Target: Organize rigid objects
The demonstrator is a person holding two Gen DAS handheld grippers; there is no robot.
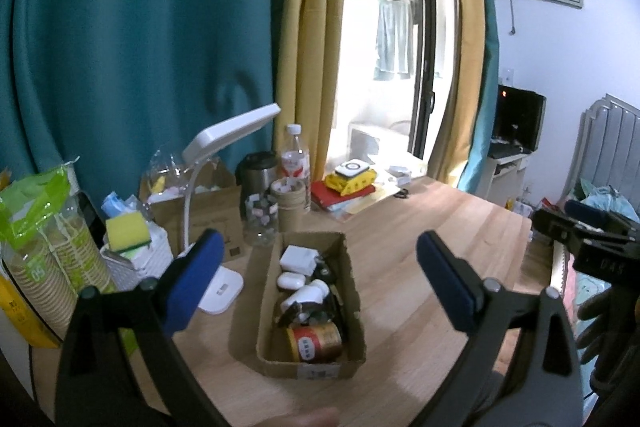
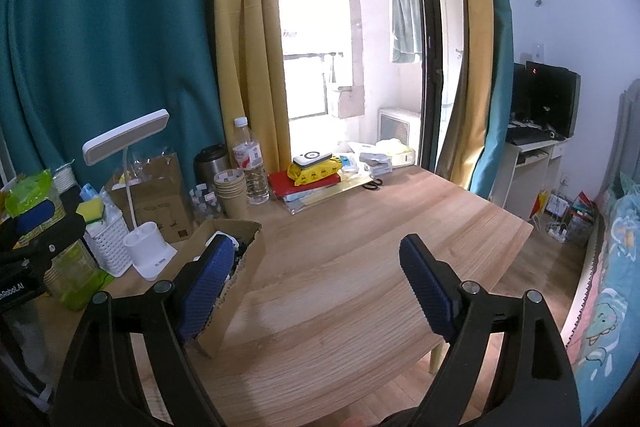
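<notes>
- A cardboard box (image 1: 298,311) sat on the wooden table (image 1: 420,259), near the front edge and a bit to the left
- Inside it lay a white charger (image 1: 295,256), a small white case (image 1: 291,280), a little white bottle (image 1: 306,295), some dark bits too blurry to name, and a red and gold can (image 1: 314,343) on its side at the near end
- The left gripper (image 1: 320,281) hung above the box with its blue pads wide apart and nothing between them
- The right gripper (image 2: 316,285) was wide open too and held nothing; the box (image 2: 236,267) sat just past its left pad
- A white lamp (image 1: 218,207), paper cups (image 1: 291,205) and a water bottle (image 1: 296,163) stood behind the box
- The table in front looked bare, so the packing seemed nearly done
- The next move, I think, called for looking around for any small hard thing left out, then reaching for it with open pads
</notes>
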